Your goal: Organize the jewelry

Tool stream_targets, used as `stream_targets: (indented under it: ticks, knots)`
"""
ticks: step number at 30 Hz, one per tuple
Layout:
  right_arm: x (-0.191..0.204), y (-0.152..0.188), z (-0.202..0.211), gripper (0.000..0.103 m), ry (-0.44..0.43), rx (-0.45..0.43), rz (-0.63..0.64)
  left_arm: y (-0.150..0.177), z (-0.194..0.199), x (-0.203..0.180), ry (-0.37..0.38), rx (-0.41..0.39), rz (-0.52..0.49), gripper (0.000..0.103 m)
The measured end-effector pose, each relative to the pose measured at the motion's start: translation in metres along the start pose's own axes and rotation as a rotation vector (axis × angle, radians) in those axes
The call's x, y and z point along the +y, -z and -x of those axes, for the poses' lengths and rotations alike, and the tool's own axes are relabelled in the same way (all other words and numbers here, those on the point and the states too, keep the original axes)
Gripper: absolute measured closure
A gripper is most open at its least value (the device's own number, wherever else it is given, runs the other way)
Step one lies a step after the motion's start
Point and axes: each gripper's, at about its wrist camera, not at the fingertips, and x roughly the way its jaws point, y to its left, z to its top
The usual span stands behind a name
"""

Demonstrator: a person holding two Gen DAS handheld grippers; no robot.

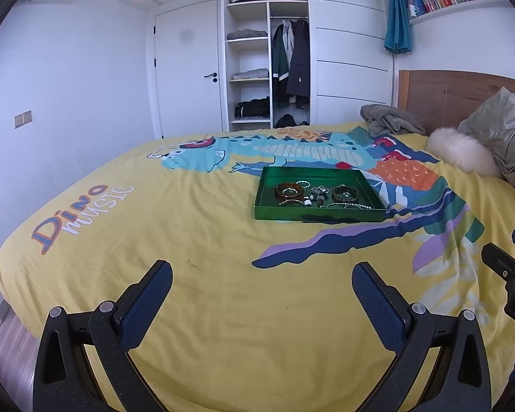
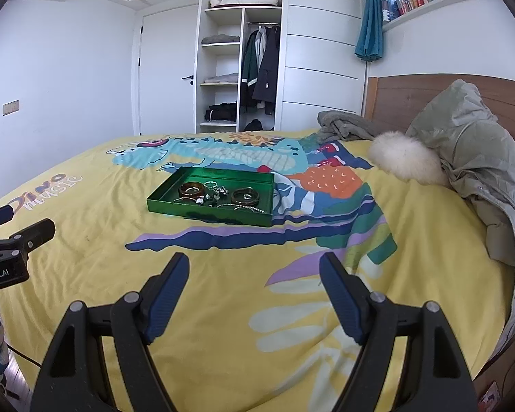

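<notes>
A green tray [image 1: 271, 213] lies on the yellow dinosaur bedspread, seen also in the right wrist view [image 2: 175, 210]. In it lie an amber bangle [image 1: 289, 191], a dark brown bangle [image 1: 345, 193], small rings, charms and a bead chain [image 1: 358, 206]; the bangles also show in the right wrist view [image 2: 191, 189] [image 2: 245, 196]. My left gripper [image 1: 262, 273] is open and empty, well short of the tray. My right gripper [image 2: 255, 264] is open and empty, also short of the tray. The right gripper shows at the left wrist view's right edge [image 1: 508, 271].
A grey blanket [image 1: 389, 120], a white fur cushion [image 1: 461, 151] and a green-grey jacket [image 2: 477, 158] lie by the wooden headboard [image 1: 463, 92]. An open wardrobe [image 1: 267, 51] and a door [image 1: 187, 65] stand beyond the bed. The bed's left edge drops to the floor [image 1: 7, 340].
</notes>
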Motion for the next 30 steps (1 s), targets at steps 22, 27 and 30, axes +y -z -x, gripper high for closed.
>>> stream_targets:
  ticks: [22,27,30]
  knots:
    - [0.005,0.008,-0.019,0.026,0.012,0.038,0.006,0.002,-0.015,0.005,0.007,0.023,-0.002,0.0]
    - [0.005,0.01,-0.02,0.026,0.011,0.043,0.006,0.003,-0.016,0.005,0.008,0.022,-0.004,0.0]
    - [0.006,0.01,-0.02,0.026,0.01,0.043,0.005,0.005,-0.017,0.006,0.008,0.022,-0.005,0.0]
